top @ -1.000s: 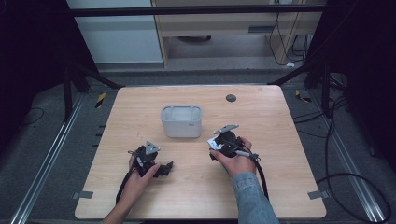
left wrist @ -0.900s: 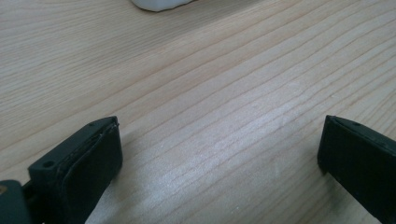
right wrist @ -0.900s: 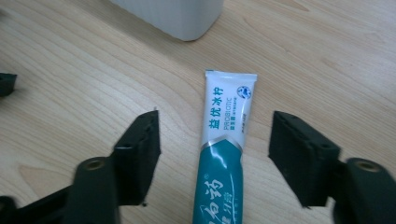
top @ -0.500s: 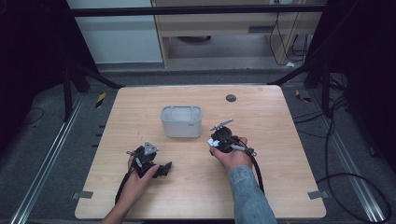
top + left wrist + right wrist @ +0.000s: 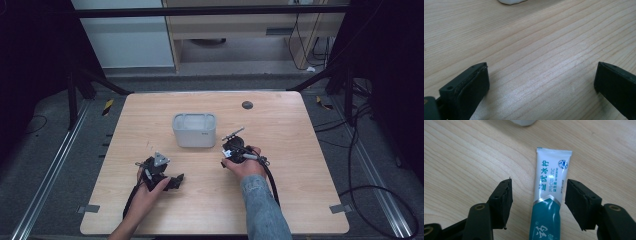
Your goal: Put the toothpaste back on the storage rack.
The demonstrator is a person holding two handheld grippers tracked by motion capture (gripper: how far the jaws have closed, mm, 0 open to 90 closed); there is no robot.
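On the wooden bench (image 5: 300,200), near the white tub (image 5: 194,130), the right gripper (image 5: 537,202) straddles a toothpaste tube (image 5: 549,195), jaws apart; centre it, then close gently. The left gripper (image 5: 541,82) is apart, empty.

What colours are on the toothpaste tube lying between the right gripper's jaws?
White at the crimped end, teal toward the cap, with teal lettering: the toothpaste tube shows best in the right gripper view.

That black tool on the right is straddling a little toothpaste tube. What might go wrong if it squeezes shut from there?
The right tool is open with the toothpaste tube lying flat between its jaws, nearer the right jaw. Closing could nudge the tube sideways first, giving a skewed grip. The tube looks soft, so a hard squeeze may crumple it. The white container stands just ahead on the table; a forward slip might bump it.
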